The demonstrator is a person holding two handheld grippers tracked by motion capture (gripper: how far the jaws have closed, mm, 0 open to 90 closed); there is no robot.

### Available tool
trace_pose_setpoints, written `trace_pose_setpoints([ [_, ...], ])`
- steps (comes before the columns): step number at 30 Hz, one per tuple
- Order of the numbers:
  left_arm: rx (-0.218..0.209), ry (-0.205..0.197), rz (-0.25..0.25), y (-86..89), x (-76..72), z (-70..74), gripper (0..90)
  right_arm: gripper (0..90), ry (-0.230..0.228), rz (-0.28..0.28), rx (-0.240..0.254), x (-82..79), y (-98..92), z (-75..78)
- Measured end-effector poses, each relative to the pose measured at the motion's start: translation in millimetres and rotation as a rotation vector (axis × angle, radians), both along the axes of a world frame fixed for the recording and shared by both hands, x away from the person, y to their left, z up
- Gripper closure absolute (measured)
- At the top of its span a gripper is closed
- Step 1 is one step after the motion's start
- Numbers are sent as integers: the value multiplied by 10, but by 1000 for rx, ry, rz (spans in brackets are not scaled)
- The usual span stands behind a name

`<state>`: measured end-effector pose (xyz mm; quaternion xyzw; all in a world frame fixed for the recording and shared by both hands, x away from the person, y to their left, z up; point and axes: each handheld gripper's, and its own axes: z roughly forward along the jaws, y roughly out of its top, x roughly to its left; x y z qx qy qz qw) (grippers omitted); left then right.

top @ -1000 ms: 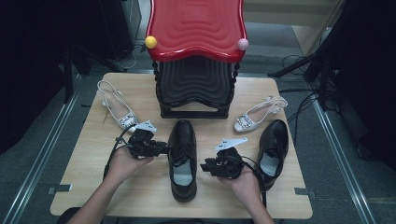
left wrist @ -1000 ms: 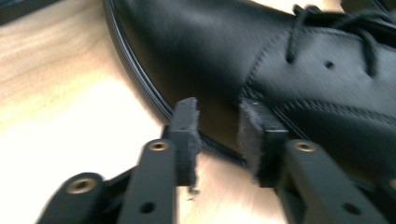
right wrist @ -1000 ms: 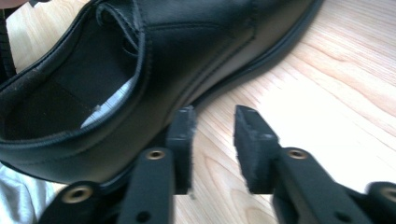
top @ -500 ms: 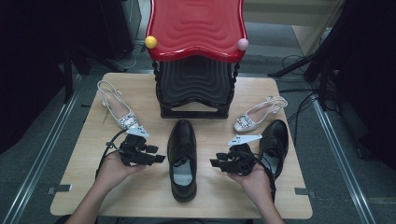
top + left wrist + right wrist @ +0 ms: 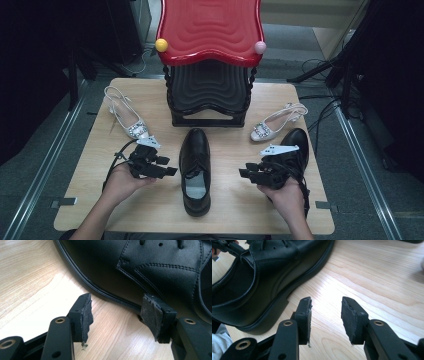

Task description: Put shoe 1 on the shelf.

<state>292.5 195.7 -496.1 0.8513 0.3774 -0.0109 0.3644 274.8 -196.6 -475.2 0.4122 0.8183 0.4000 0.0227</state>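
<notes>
A black leather lace-up shoe [image 5: 195,170] lies in the middle of the table, toe towards the rack. My left gripper [image 5: 171,170] is just left of it, jaws pointing at its side. In the left gripper view the left gripper [image 5: 117,307] is open after just widening, with only bare wood between its pads [image 5: 85,315]; the shoe's side [image 5: 150,272] rises close beyond. My right gripper [image 5: 243,173] stands to the right of the shoe, apart from it. In its own view the right gripper [image 5: 325,312] is open, having opened a little, with nothing between its pads.
A second black shoe [image 5: 296,144] sits behind my right hand. Silver slingback heels lie at the left [image 5: 127,117] and right [image 5: 275,122]. A black rack with a red top [image 5: 210,35] stands at the table's [image 5: 150,210] far edge.
Both grippers have drawn back from the middle shoe: the left let go of its side and opened, and the right moved off to the right. The shoe stays in place.
</notes>
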Motion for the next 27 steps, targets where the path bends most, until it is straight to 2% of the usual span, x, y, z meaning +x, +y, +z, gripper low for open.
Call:
trace_pose_setpoints([
  [11, 0, 2, -5, -28, 41, 3, 419, 609, -32, -56, 7, -160, -247, 134],
  [14, -1, 3, -1, -35, 57, -1, 419, 609, -44, -84, -12, -184, -317, 167],
  [20, 3, 2, -8, -51, 81, -7, 420, 612, -48, -130, -18, -233, -471, 201],
  [27, 17, 4, -20, -83, 106, -26, 420, 615, -47, -165, -46, -271, -577, 201],
])
